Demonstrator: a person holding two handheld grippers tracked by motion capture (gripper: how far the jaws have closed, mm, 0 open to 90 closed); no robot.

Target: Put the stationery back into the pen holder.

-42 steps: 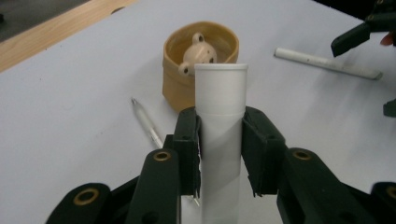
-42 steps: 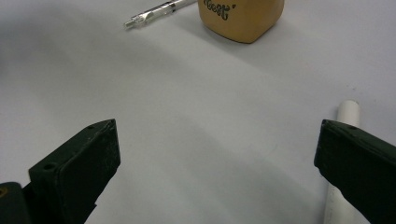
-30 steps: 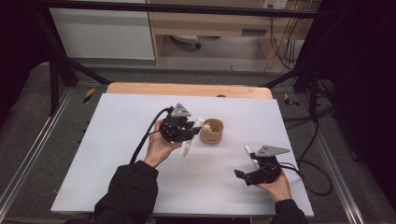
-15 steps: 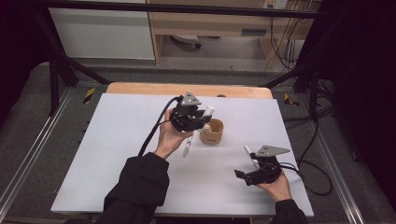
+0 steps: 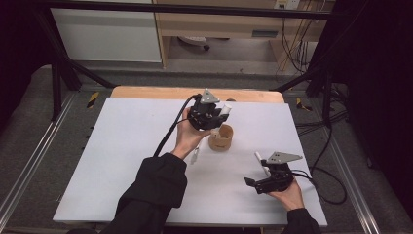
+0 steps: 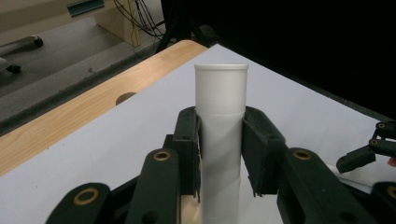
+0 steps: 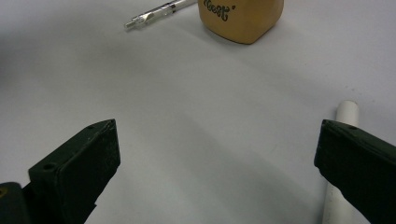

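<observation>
My left gripper (image 5: 220,117) is shut on a white plastic tube (image 5: 225,110), holding it upright just above and behind a tan cup (image 5: 221,139) with dark lettering. In the left gripper view the tube (image 6: 221,107) stands clamped between both pads (image 6: 189,140). My right gripper (image 5: 257,174) rests low at the table's front right, jaws wide open with bare table between them (image 7: 215,163). A second white tube (image 7: 343,140) lies right beside one of its jaws. The cup (image 7: 243,18) is farther off in the right gripper view.
A clear pen (image 5: 195,156) lies on the white table top (image 5: 122,146) just left of the cup, and the pen (image 7: 159,11) also appears beside it in the right gripper view. A wooden strip (image 5: 146,92) edges the far side. Metal rails and cables surround the table.
My left hand has carried the white tube to the right and away from me, slightly upward, from beside the cup to over its far rim. The right hand has stayed still.
</observation>
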